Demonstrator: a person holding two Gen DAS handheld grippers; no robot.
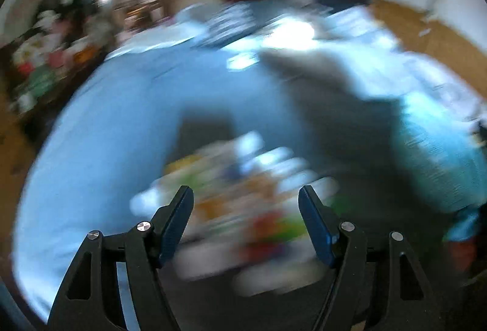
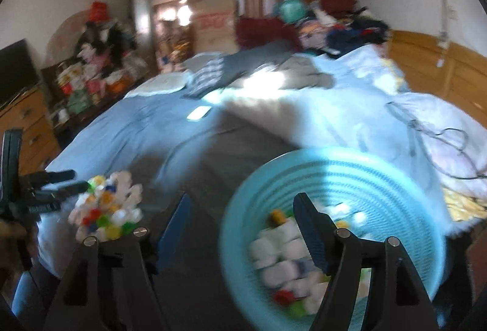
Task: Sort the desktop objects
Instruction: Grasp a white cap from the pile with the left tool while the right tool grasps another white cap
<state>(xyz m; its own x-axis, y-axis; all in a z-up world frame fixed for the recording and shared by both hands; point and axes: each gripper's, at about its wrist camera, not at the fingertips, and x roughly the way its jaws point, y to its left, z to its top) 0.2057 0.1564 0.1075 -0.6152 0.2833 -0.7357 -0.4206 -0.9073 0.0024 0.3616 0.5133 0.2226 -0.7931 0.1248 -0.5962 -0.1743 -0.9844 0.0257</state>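
A heap of mixed-colour bottle caps (image 1: 237, 203) lies on a dark grey cloth, heavily blurred in the left wrist view. My left gripper (image 1: 246, 191) hangs just over that heap, jaws open, nothing pressed between its blue pads. In the right wrist view the same heap (image 2: 106, 209) sits at the lower left, with the left gripper (image 2: 65, 182) at its left side. A round turquoise basket (image 2: 334, 154) holds white and coloured caps (image 2: 283, 258). My right gripper (image 2: 242, 197) is open and empty, its right finger over the basket's near-left rim.
All this lies on a bed with a light blue sheet (image 2: 121, 130). A small white flat object (image 2: 199, 113) lies mid-bed and a dark cable (image 2: 441, 130) at the right. Folded clothes (image 2: 231, 63) pile at the far end. A wooden dresser (image 2: 27, 124) stands left.
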